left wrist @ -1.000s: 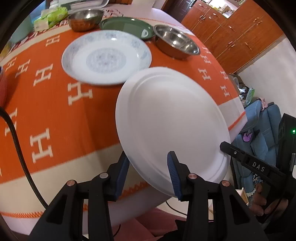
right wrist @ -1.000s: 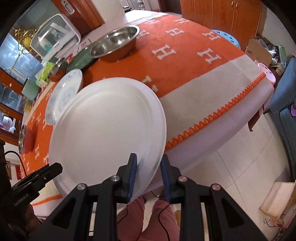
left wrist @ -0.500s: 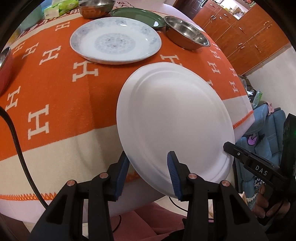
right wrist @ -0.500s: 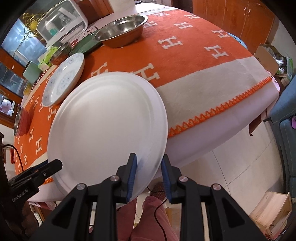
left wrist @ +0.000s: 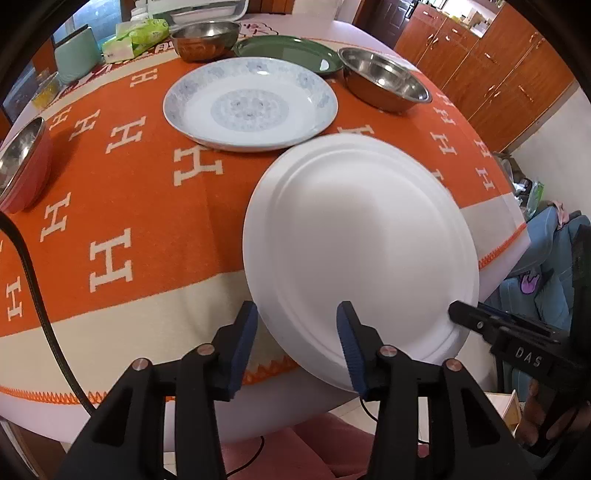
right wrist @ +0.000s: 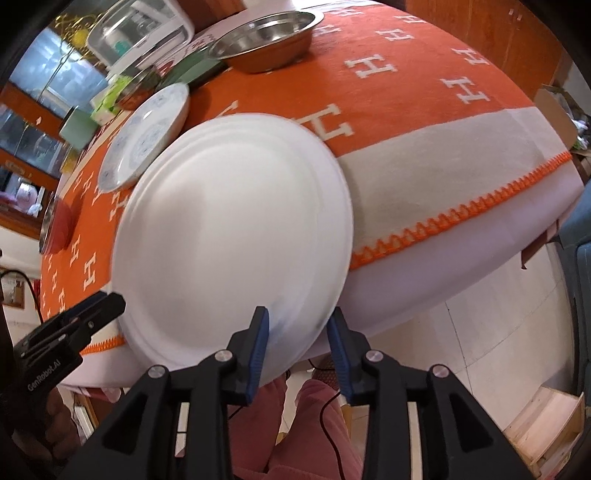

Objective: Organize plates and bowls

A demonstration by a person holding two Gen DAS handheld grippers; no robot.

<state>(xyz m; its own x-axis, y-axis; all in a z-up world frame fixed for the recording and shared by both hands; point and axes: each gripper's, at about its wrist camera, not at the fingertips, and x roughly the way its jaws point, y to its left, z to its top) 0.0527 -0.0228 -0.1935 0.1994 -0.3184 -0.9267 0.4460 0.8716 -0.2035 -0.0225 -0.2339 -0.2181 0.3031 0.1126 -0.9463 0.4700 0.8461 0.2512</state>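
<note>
A large plain white plate (left wrist: 362, 254) is held in the air over the table's near edge, tilted. My left gripper (left wrist: 295, 332) is shut on its near left rim. My right gripper (right wrist: 297, 334) is shut on its rim from the other side; the plate (right wrist: 236, 236) fills the middle of the right wrist view. A blue-patterned white plate (left wrist: 251, 105) lies flat on the orange cloth beyond it. A green plate (left wrist: 288, 53) and two steel bowls (left wrist: 384, 83) (left wrist: 205, 37) sit behind. A red bowl (left wrist: 22, 170) stands at the left.
The table (left wrist: 129, 206) has an orange cloth with white H marks. A green tissue pack (left wrist: 135, 38), a mint box (left wrist: 75, 57) and a clear lidded container (right wrist: 140, 31) stand at the back. Wooden cabinets (left wrist: 491, 66) line the right. A black cable (left wrist: 33, 280) hangs at the left edge.
Both grippers have carried the white plate forward and up over the table. The patterned plate and bowls now appear closer and lower in the left wrist view.
</note>
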